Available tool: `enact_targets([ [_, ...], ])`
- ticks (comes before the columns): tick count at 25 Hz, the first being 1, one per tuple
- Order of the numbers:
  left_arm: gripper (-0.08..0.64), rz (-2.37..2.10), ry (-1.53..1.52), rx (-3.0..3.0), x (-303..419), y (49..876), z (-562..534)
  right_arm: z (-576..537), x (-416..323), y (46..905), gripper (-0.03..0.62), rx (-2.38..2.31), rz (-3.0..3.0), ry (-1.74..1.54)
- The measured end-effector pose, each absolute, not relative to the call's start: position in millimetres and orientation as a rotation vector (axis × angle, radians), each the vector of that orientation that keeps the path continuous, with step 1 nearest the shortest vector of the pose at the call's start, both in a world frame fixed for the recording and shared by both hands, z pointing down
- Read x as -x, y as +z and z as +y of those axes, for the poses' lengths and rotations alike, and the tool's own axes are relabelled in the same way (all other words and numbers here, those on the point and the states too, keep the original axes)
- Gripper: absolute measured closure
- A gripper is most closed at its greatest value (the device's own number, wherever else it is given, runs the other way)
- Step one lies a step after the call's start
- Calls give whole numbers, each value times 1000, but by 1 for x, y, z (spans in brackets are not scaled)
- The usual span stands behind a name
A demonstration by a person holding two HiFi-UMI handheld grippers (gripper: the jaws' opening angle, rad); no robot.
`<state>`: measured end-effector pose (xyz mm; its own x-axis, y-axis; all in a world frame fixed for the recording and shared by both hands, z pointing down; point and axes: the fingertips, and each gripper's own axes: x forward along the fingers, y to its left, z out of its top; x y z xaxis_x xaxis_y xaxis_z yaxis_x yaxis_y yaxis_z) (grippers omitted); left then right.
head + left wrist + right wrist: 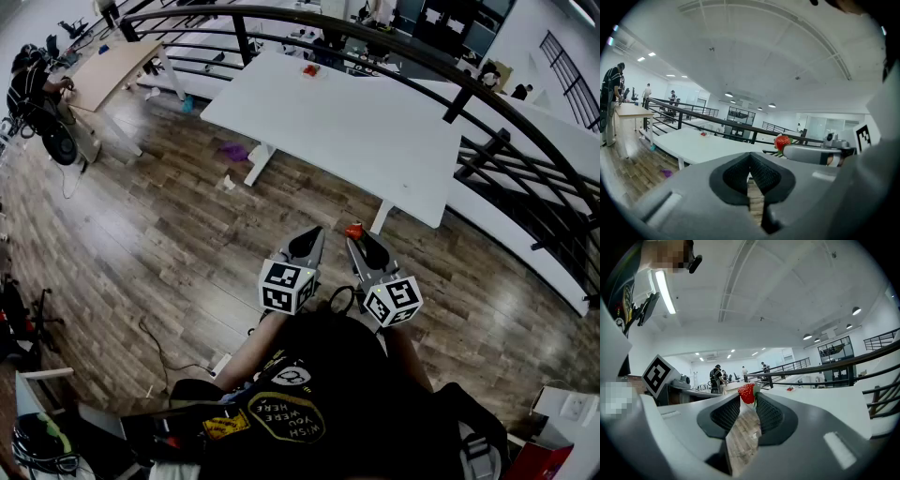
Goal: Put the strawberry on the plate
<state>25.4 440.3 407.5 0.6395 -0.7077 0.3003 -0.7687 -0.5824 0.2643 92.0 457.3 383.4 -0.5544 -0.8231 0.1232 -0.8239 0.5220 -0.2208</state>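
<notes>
The strawberry (746, 393) is pinched at the very tips of the right gripper (750, 401), whose fingers are closed on it from both sides. Its leafy cap turns toward one pad and the red body stands above the finger ends. Such a shallow hold likely spares the soft fruit from being crushed, and it leaves most of the berry free to be set down. The left gripper (750, 164) has its fingers pressed together with nothing between them. It is held just beside the right one, apparently idle, as this carry needs only one tool. Both grippers sit close to the person's body over the wooden floor (169, 234), short of the near edge of the white bench (375, 131), so the berry is in the air and not yet over the bench. Near the far edge of the bench lies a small red thing (309, 70), too small to identify. No plate can be made out, so the goal presumably lies on that bench.
</notes>
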Motion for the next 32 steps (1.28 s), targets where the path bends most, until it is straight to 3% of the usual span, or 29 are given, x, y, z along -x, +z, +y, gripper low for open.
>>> enact_targets([
  [32, 555, -1134, 209, -2382, 34, 443, 421, 430, -33, 399, 479, -1503, -2714, 470],
])
